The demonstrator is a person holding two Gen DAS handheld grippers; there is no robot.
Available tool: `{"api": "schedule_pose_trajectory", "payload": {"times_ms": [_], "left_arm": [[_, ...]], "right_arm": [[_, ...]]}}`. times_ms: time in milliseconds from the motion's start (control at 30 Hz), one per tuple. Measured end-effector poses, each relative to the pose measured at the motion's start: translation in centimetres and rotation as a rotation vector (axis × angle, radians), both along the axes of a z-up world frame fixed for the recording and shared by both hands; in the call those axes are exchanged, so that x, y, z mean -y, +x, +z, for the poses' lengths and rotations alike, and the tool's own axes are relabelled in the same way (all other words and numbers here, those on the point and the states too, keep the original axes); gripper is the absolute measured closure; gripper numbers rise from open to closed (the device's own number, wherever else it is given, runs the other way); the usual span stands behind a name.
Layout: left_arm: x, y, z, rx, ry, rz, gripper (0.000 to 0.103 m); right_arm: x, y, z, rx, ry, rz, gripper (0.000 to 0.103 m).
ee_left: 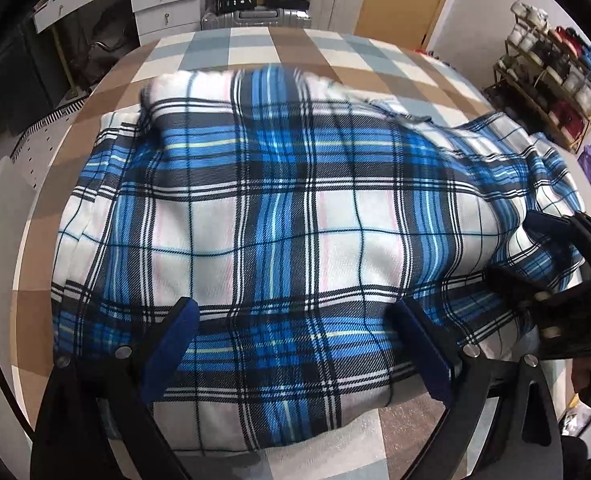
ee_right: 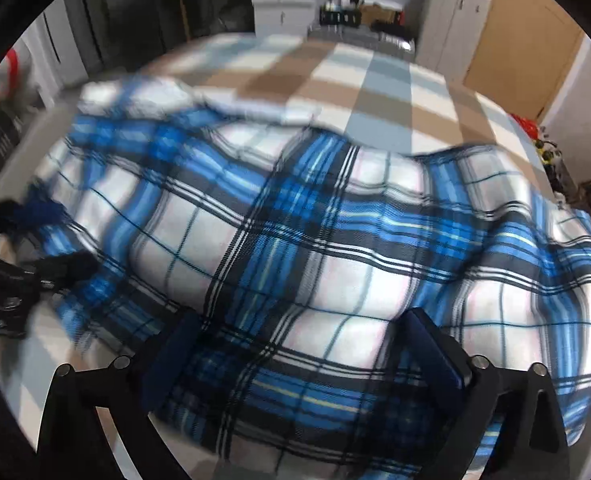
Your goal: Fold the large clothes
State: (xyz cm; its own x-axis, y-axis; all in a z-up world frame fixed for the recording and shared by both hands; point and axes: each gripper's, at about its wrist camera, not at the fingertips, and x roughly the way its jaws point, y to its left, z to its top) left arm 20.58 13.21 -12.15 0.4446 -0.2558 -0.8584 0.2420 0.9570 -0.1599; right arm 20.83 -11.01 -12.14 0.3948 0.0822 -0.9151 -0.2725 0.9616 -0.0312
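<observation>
A blue plaid garment (ee_left: pixel 279 216) lies bunched on a checked surface (ee_left: pixel 255 52), spread beneath and beyond both grippers; the left gripper (ee_left: pixel 295 336) and right gripper (ee_right: pixel 299 344) hover with jaws apart.

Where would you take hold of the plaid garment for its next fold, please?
Probably the near hem of the plaid garment, approached from the near side: that edge lies closest, between the open fingers of the left tool and the right tool.
</observation>
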Motion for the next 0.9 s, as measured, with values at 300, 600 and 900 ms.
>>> {"api": "schedule_pose_trajectory", "payload": {"times_ms": [300,600,900], "left_arm": [[-2.2,-0.1,-0.3,-0.002,-0.027,0.067,0.007],[-1.7,-0.9,-0.2,0.023,-0.002,0.072,0.007],[-1.7,-0.6,-0.3,0.023,0.0,0.072,0.007]], "right_arm": [[8.9,-1.2,2.0,0.015,0.039,-0.146,0.0],[8.3,0.1,0.0,-0.035,0.018,-0.164,0.0],[8.8,3.3,4.0,0.031,-0.072,-0.215,0.0]]}}
